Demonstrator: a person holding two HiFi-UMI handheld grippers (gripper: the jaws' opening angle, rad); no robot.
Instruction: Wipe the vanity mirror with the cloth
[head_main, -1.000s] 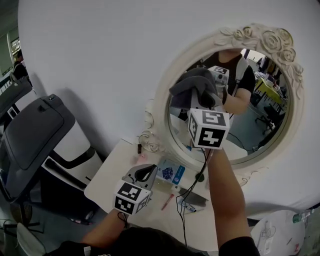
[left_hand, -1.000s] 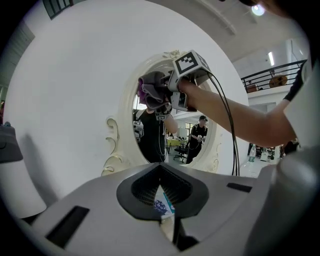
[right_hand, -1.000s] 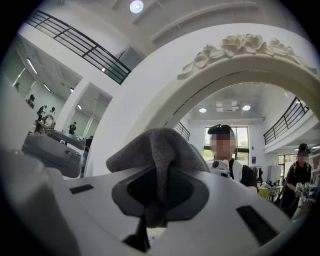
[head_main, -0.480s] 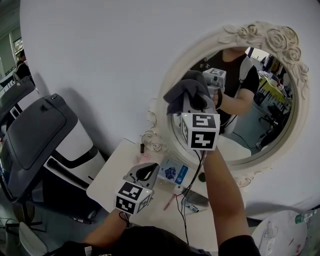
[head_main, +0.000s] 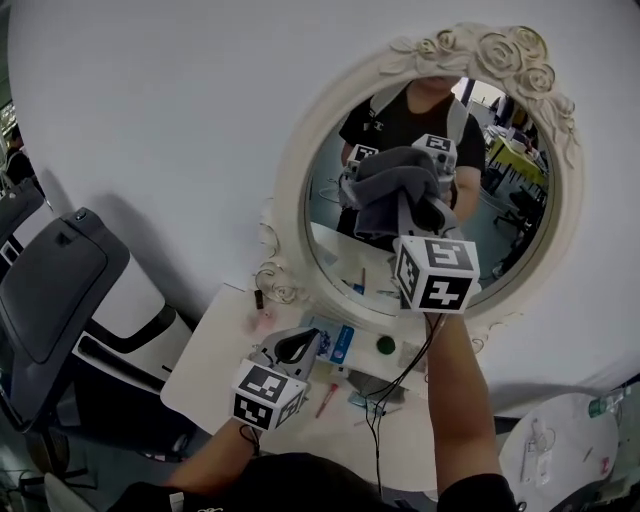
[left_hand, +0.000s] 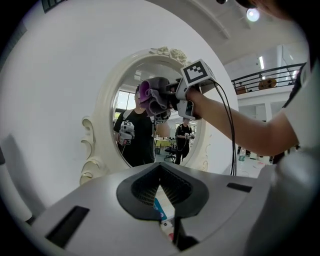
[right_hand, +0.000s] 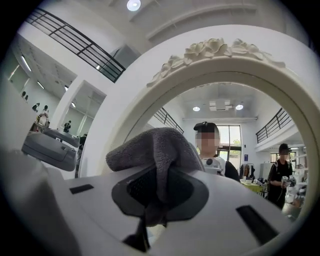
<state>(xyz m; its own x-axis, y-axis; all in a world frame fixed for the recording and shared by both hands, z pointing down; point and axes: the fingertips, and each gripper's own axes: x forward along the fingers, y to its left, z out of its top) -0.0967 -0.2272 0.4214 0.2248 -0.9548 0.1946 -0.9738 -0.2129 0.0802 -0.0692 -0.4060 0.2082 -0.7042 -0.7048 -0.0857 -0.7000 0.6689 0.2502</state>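
The right tool (head_main: 412, 218) is clamping a crumpled grey fabric cloth (head_main: 385, 188) and holding it against the glass of the white oval rose-carved vanity mirror (head_main: 335, 245), upper centre. The left tool (head_main: 291, 347), jaws together and empty, is hovering over the white worktop (head_main: 212, 362), lower left.

2 pale grey grippers on show: left gripper (left_hand: 160, 172), right gripper (right_hand: 159, 185), dark ribbed pads (left_hand: 144, 190) inside. Each carries a white cube (head_main: 436, 273) with black square markers. Black cable (left_hand: 232, 140) off the right one. Short black sleeves (head_main: 468, 494).
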